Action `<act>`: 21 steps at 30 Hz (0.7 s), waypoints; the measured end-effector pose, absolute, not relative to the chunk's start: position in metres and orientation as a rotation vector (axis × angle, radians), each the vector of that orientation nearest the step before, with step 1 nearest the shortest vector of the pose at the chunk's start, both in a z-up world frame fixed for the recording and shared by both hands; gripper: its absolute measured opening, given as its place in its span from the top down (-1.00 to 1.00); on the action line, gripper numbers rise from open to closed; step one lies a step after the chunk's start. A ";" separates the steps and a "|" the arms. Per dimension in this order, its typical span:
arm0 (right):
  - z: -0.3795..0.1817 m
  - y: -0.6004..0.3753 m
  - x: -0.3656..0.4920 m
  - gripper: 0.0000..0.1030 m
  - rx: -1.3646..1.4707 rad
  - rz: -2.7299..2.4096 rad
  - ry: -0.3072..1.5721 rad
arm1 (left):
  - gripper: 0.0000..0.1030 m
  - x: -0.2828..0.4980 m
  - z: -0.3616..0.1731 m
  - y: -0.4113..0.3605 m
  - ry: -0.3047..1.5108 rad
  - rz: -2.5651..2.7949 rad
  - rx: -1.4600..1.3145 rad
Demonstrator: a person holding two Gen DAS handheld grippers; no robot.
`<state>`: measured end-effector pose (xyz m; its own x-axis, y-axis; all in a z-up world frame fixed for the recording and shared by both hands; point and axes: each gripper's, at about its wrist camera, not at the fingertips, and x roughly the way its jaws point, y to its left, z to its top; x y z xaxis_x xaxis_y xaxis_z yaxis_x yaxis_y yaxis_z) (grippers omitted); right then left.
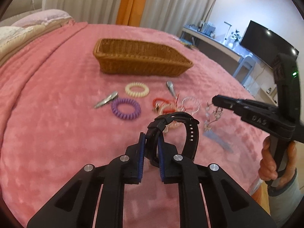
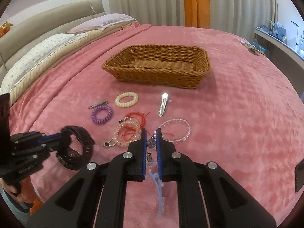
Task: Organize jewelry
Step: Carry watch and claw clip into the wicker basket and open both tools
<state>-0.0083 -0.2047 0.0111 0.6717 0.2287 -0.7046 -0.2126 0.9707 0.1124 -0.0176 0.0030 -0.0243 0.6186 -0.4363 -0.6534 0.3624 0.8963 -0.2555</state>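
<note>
On the pink blanket [image 2: 237,114] of the bed sits a brown woven basket [image 2: 157,66], out toward the far side from both cameras. I can see nothing inside it.

Nearer than the basket lie the small things. A cream coil hair tie [image 2: 126,99] is close to the basket's front. Just beside it are a purple coil hair tie [image 2: 102,114] and a thin silver clip [image 2: 98,104]. A shiny silver hair clip [image 2: 163,104] lies to the right of the cream tie. Nearer still is a heap of red cord [image 2: 139,116] and a pink bead bracelet [image 2: 127,133], all tangled and touching. A clear bead bracelet [image 2: 175,131] lies just beside that heap.

The left gripper [image 1: 152,135] has its two blue pads pressed on a black watch [image 1: 177,131]. It holds the watch by the strap, up above the blanket, near the close edge of the bed. The strap makes a big loop that sticks out past the fingers.

The right gripper [image 2: 151,131] has its fingers close together, with only a thin gap. A beaded charm [image 2: 151,144] hangs there, and the pads pinch it. A pale blue hair claw [image 2: 159,191] lies on the blanket under this gripper. A hand [image 1: 273,163] grips the handle of the right gripper.
</note>
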 end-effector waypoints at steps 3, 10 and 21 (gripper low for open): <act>0.010 -0.211 -0.006 0.85 0.046 0.246 0.805 | 0.79 -0.017 -0.018 0.003 0.759 -0.460 -0.111; 0.041 -0.218 -0.005 0.85 0.093 0.285 0.748 | 0.79 -0.009 0.007 0.007 0.695 -0.460 -0.131; 0.104 -0.216 0.074 0.85 0.072 0.252 0.628 | 0.79 0.074 0.063 -0.006 0.595 -0.457 -0.126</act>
<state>0.0739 -0.2158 0.1043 0.7799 0.2552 -0.5715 -0.2115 0.9668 0.1432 0.0743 -0.0064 0.0629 0.7319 -0.4495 -0.5122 0.3780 0.8931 -0.2437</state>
